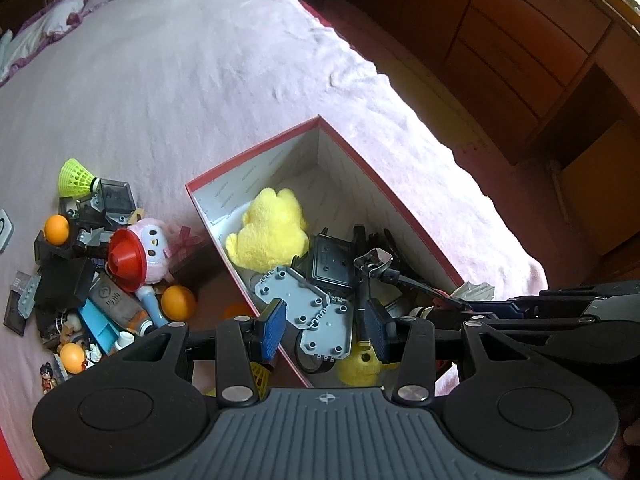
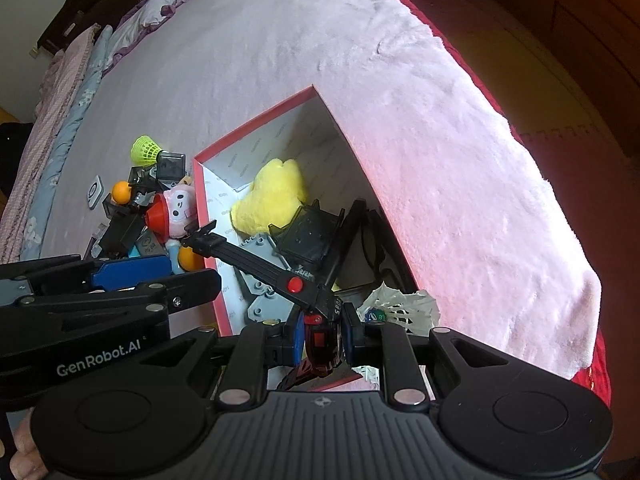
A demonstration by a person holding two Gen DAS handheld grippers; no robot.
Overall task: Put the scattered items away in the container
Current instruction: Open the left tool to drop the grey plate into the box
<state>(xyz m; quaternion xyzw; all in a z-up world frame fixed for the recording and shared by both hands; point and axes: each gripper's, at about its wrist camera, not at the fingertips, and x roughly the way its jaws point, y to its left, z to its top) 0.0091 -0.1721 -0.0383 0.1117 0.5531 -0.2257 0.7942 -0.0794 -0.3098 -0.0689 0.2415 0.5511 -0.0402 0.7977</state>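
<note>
1. Left wrist view: the left tongs [image 1: 326, 330] hang open and empty over the near end of the box [image 1: 256, 152], a red-rimmed carton that lies on the bed [image 1: 200, 80]. One pad sits just outside the box's left wall, the other inside it.
2. The box already holds a yellow plush [image 1: 268, 236], grey plates [image 1: 308, 304], a black tray [image 1: 332, 264] and a black stick tool [image 1: 400, 276]. A second yellow piece [image 1: 360, 368] shows at 6 o'clock, partly hidden by the tongs.
3. At 9 o'clock of the box the pile is left to clear: a green shuttlecock [image 1: 76, 176], a pink plush [image 1: 154, 248] with a red cone [image 1: 126, 260] before it, orange balls [image 1: 178, 302], a tube [image 1: 116, 304] and dark blocks [image 1: 62, 284].
4. Right wrist view: the right tongs [image 2: 320, 336] are closed on the tool's red-and-black handle end. The stick tool [image 2: 260, 264] slants up toward 10 o'clock across the box, and its tip reaches past the left wall.
5. A white shuttlecock [image 2: 400, 304] lies in the box's near corner at 1 o'clock of the tongs.
6. The judgement: roughly half done. The tool seems about to be laid in or is only just gripped; which cannot be told. The pile beside the box remains.
</note>
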